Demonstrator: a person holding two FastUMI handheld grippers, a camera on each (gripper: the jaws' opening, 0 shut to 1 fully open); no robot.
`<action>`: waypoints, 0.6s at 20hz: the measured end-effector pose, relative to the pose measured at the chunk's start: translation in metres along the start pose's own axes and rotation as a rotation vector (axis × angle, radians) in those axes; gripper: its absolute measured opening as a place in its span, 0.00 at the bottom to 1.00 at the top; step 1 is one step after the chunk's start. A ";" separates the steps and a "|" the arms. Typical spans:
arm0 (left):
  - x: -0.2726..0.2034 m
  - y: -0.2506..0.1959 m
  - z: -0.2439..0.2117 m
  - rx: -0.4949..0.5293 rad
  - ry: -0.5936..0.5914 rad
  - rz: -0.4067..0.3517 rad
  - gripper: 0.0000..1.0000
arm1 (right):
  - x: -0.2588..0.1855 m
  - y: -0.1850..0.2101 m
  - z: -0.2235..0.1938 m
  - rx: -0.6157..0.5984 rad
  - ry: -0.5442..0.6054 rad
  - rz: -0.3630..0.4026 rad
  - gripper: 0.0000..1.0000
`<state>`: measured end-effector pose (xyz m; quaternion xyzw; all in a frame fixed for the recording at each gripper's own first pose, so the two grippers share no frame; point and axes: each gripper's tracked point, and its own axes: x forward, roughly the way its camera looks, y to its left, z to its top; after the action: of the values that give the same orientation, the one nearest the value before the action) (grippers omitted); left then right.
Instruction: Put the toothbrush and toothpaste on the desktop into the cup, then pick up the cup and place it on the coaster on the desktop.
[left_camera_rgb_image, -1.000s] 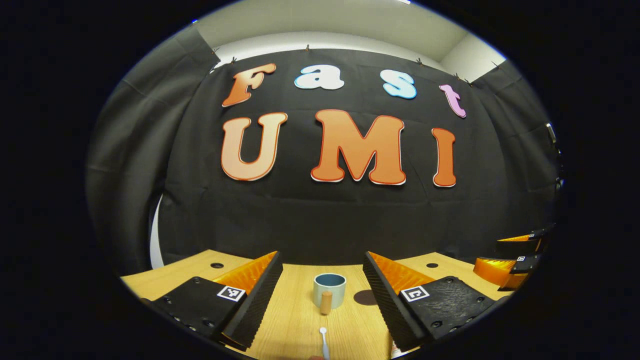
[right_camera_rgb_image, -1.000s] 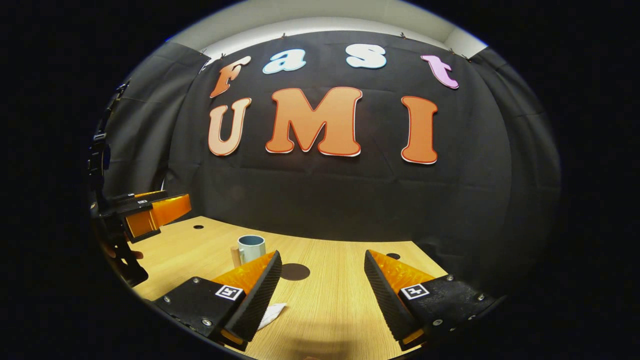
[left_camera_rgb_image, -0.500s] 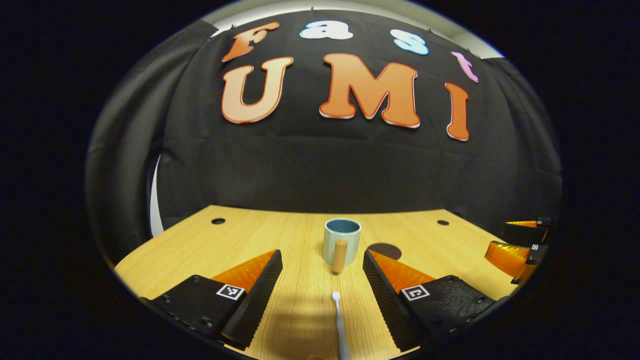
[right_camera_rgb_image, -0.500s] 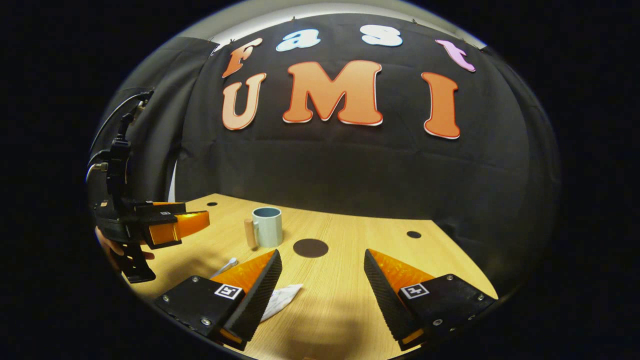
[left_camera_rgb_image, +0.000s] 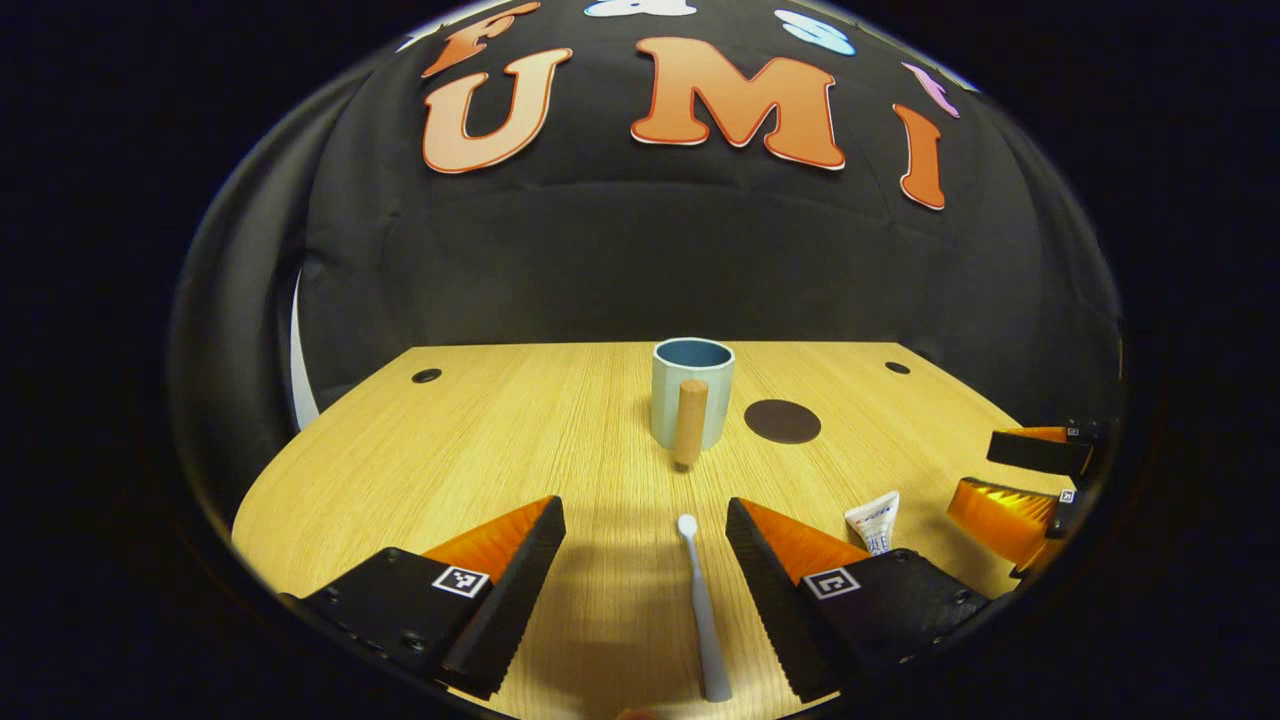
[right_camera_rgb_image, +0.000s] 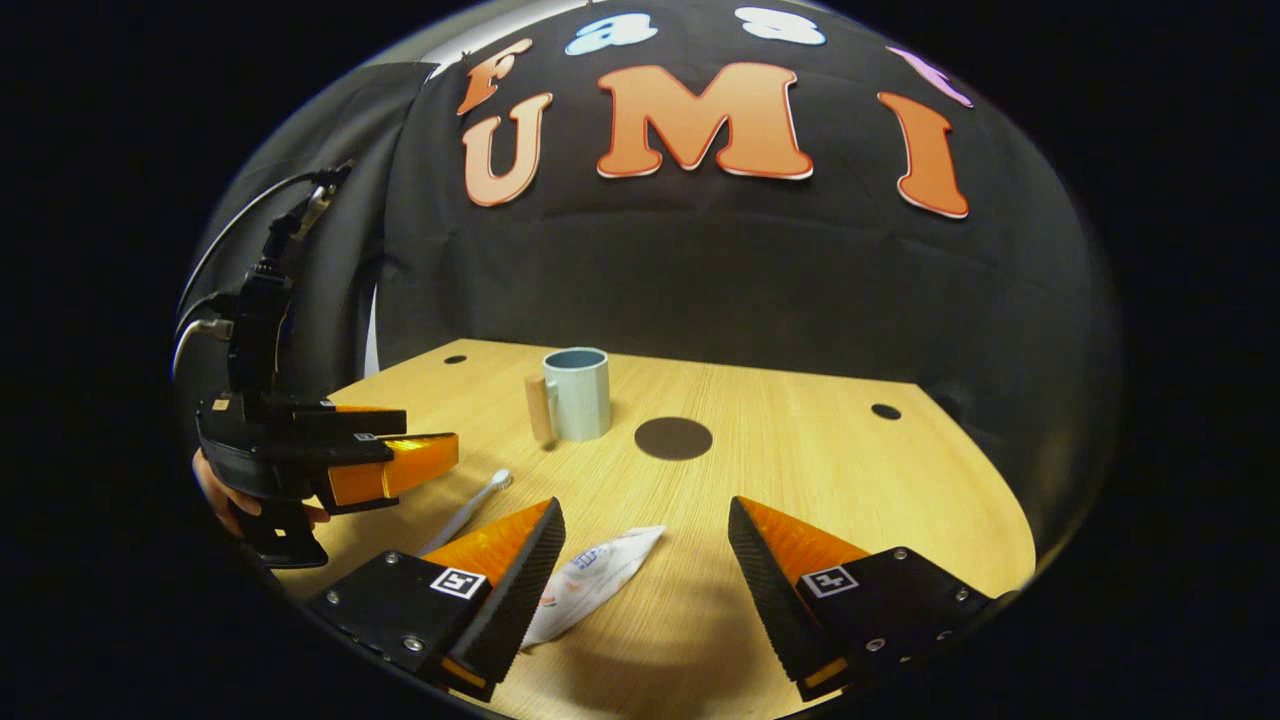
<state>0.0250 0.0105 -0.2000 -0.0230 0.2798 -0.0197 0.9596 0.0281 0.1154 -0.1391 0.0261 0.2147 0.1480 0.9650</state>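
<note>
A pale blue cup (left_camera_rgb_image: 692, 394) with a wooden handle stands upright mid-table; the right gripper view shows the cup (right_camera_rgb_image: 577, 393) farther off at the left. A dark round coaster (left_camera_rgb_image: 782, 421) lies just right of it, also the coaster (right_camera_rgb_image: 673, 438). The white toothbrush (left_camera_rgb_image: 700, 605) lies flat between the fingers of my open left gripper (left_camera_rgb_image: 645, 595), head toward the cup. The white toothpaste tube (right_camera_rgb_image: 590, 584) lies between the fingers of my open right gripper (right_camera_rgb_image: 645, 590), near its left finger. The tube's tip (left_camera_rgb_image: 873, 520) peeks past my left gripper's right finger.
The wooden table (left_camera_rgb_image: 520, 440) has small round holes near its far corners. In the right gripper view the left gripper (right_camera_rgb_image: 390, 465) hangs at the left above the toothbrush (right_camera_rgb_image: 465, 510), held by a hand (right_camera_rgb_image: 215, 490). The right gripper (left_camera_rgb_image: 1020, 480) sits at the left gripper view's right edge.
Both grippers have tilted downward, so more of the table shows. The toothbrush and toothpaste tube have come into fuller view between the fingers. Both stay open.
</note>
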 end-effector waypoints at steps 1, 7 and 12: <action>0.003 -0.001 -0.005 0.005 0.016 -0.002 0.98 | 0.003 0.004 -0.007 0.001 0.024 0.010 0.98; 0.005 -0.015 -0.028 0.024 0.095 -0.036 0.98 | 0.016 0.018 -0.033 0.022 0.123 0.040 0.96; 0.009 -0.013 -0.043 0.024 0.154 -0.036 0.98 | 0.028 0.024 -0.048 0.036 0.177 0.049 0.87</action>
<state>0.0089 -0.0047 -0.2407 -0.0148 0.3520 -0.0420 0.9349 0.0253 0.1459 -0.1917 0.0357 0.3011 0.1695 0.9377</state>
